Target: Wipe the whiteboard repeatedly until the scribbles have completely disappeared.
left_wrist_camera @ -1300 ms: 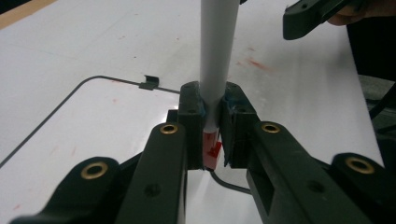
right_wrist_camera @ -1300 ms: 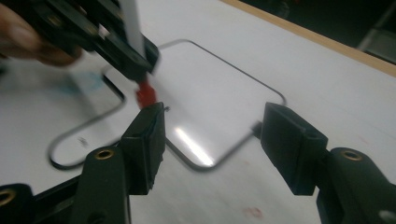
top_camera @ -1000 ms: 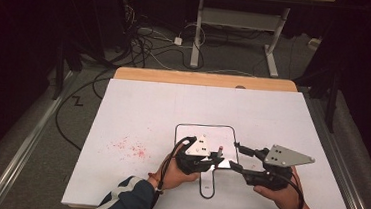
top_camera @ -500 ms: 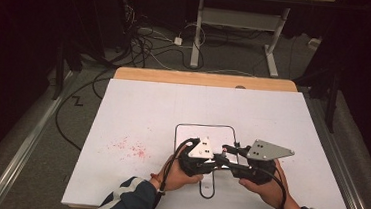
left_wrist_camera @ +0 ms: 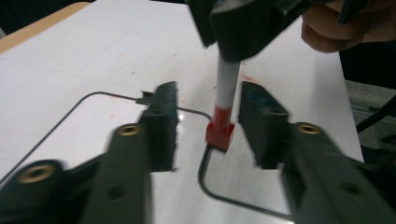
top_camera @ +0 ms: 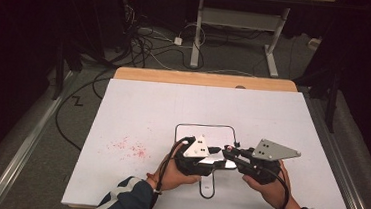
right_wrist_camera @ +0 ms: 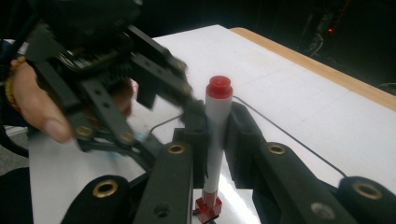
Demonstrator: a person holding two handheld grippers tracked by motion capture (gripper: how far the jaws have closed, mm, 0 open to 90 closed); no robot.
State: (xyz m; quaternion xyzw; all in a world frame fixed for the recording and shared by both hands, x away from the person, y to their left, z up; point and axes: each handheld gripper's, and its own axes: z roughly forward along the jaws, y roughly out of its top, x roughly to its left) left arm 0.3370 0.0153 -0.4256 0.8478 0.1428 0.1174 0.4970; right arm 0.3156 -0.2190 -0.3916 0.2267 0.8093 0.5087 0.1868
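The right gripper (right_wrist_camera: 215, 154) has just been closing, and its jaws now clamp the white barrel of a red-capped marker (right_wrist_camera: 215, 140), holding it upright between the pads. In the left gripper view that same gripper (left_wrist_camera: 243, 32) hangs from above with the marker (left_wrist_camera: 225, 100) pointing down, its red square end just over the table. The left gripper (left_wrist_camera: 208, 126) has just been opening: its jaws stand apart on either side of the marker's red end, touching neither side as far as the blurred frame shows. Compared with a second ago, when the two grippers were apart in the high view and the left one was shut, the right gripper (top_camera: 230, 153) has come in against the left gripper (top_camera: 214, 154). I judge this to be a handover: the marker has passed from left to right, and the left gripper can now back away.

Around them lies a white table top (top_camera: 148, 106) with a thin dark outline of a rounded rectangle (top_camera: 206, 127) drawn or laid on it, and a scatter of red marks (top_camera: 130, 147) to the left. Nothing else lies near. The only obstruction is the left gripper itself, whose open jaws flank the marker's lower end and could knock it if pulled sideways.
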